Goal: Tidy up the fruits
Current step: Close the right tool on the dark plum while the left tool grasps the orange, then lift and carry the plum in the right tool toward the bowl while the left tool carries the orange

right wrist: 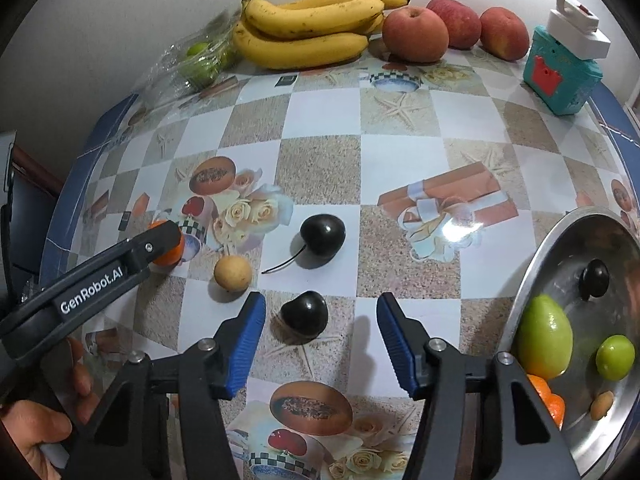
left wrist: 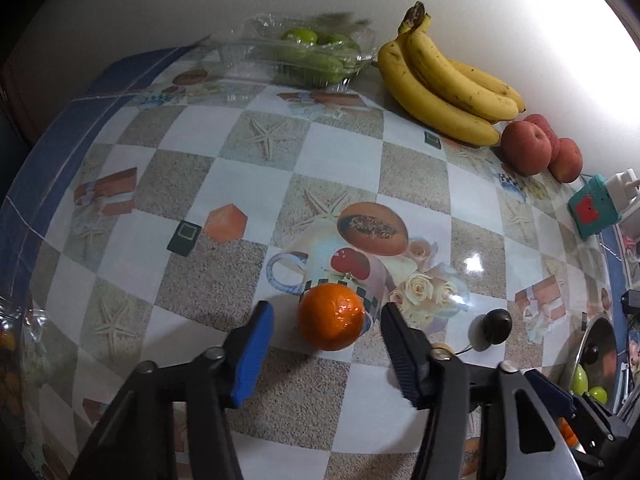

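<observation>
In the left wrist view a small orange [left wrist: 330, 322] lies on the patterned tablecloth between the fingers of my left gripper [left wrist: 327, 309]. The jaws stand open, with a gap showing on each side of the fruit. In the right wrist view a dark cherry [right wrist: 304, 318] sits between the blue pads of my right gripper [right wrist: 320, 300], closer to the left pad and touching neither. A second dark cherry [right wrist: 323, 235] with a stem and a small tan fruit [right wrist: 233, 273] lie just beyond. At the right, a metal bowl [right wrist: 560, 232] holds green fruits, a cherry and orange pieces.
Along the back wall lie bananas [right wrist: 308, 36], three red apples [right wrist: 416, 34] and a clear plastic box of green fruits [left wrist: 312, 52]. A teal box [right wrist: 560, 72] stands at the back right. A hand [right wrist: 36, 432] holds the left gripper at the lower left.
</observation>
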Demonstrator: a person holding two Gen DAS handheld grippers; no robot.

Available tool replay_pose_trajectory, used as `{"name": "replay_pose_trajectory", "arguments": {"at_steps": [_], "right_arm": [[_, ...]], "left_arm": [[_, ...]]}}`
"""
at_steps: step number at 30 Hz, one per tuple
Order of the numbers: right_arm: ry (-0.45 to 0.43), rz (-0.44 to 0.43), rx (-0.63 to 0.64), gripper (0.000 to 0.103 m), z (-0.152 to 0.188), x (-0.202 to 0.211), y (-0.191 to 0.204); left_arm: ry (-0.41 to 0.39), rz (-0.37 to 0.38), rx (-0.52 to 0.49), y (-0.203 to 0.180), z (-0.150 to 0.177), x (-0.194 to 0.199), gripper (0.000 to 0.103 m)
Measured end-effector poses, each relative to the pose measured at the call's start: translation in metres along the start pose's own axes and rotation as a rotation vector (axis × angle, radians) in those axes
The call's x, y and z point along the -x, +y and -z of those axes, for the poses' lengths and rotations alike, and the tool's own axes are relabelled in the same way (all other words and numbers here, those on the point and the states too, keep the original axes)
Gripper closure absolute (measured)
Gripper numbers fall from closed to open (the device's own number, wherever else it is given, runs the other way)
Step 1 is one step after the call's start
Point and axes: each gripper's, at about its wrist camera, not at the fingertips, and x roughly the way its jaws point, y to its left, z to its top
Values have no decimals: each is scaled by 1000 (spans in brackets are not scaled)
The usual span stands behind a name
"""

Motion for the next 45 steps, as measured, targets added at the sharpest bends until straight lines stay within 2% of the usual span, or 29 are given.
{"name": "replay_pose_trajectory", "arguments": {"at_steps": [2, 8, 23, 45], "right_arm": [[10, 1, 3, 53, 1, -3, 1], [32, 2, 15, 60, 4, -8, 2], [37, -9, 33, 76, 5, -10, 8], [10, -22, 36, 76, 5, 5, 13]], "left_arm": [[5, 3, 4, 1, 0, -2, 51], [-2, 12, -6, -1, -2, -3, 60], [0, 11, -3, -3, -2, -7, 63], [-15, 11, 5, -4, -1, -5, 64]]}}
